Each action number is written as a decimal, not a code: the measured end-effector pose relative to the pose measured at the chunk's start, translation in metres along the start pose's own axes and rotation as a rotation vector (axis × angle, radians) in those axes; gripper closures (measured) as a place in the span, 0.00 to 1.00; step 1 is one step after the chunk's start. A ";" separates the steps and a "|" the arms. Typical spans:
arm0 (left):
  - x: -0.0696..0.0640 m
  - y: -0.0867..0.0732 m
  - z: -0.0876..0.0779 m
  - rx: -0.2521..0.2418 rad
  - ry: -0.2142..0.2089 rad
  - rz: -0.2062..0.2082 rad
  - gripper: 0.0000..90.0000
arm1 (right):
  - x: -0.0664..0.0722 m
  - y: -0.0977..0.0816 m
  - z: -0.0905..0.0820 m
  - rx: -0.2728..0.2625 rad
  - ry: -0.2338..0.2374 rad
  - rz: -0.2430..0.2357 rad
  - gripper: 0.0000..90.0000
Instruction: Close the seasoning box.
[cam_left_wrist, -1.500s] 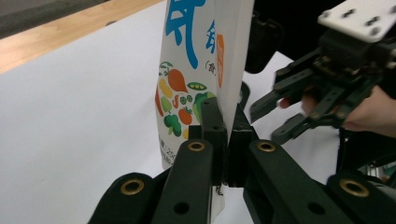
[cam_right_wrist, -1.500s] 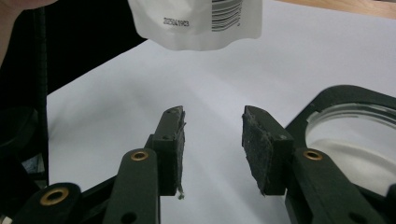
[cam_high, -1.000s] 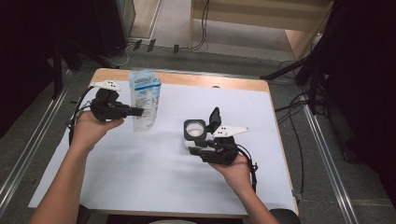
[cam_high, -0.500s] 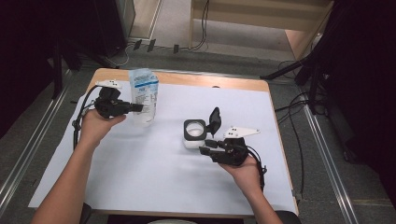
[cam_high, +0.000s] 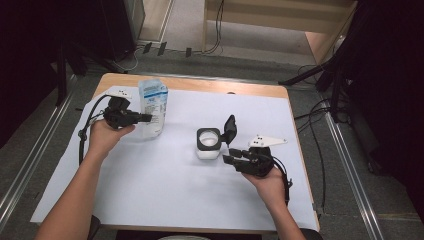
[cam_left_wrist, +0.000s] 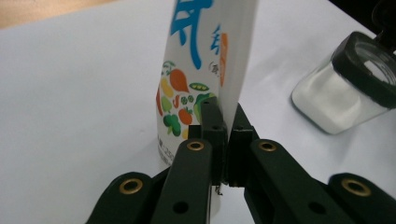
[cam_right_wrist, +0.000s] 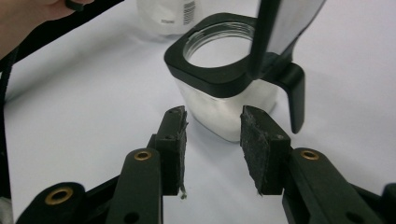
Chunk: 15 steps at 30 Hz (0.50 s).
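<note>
left claw (cam_high: 146, 118): clamped on refill pouch (cam_high: 152, 102) edge
right claw (cam_high: 228, 159): parted, empty, near jar (cam_high: 208, 143)
step: likely refilling
next: steady jar, tip pouch

one pouch (cam_high: 152, 106), one jar (cam_high: 208, 143), two grippers

left gripper (cam_high: 145, 118) fingers clamped, right gripper (cam_high: 229, 159) fingers parted

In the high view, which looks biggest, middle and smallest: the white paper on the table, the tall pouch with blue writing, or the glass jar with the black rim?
1. White paper sheet, by far the biggest.
2. Tall pouch with blue writing, pinched by the left gripper.
3. Square glass jar with the black rim, somewhat smaller than the pouch, even counting its flipped-up black lid.
</note>
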<state>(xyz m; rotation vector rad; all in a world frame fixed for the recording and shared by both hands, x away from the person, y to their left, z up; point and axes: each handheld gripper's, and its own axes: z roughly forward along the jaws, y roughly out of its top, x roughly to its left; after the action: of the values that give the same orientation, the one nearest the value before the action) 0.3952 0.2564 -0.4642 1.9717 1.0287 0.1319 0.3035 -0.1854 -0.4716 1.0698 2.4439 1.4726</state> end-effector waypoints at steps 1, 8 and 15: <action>0.000 -0.003 -0.001 -0.002 0.004 0.004 1.00 | -0.001 0.000 0.000 -0.002 -0.003 0.003 0.69; 0.001 -0.016 -0.003 0.008 0.006 0.005 0.99 | -0.012 0.002 -0.003 -0.020 -0.018 0.026 0.70; 0.000 -0.021 -0.004 0.002 0.005 0.002 0.94 | -0.023 0.005 -0.002 -0.016 -0.038 0.045 0.75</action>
<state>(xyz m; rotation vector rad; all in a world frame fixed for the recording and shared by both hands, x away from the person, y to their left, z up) 0.3806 0.2649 -0.4773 1.9748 1.0307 0.1370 0.3224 -0.1999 -0.4727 1.1455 2.3942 1.4678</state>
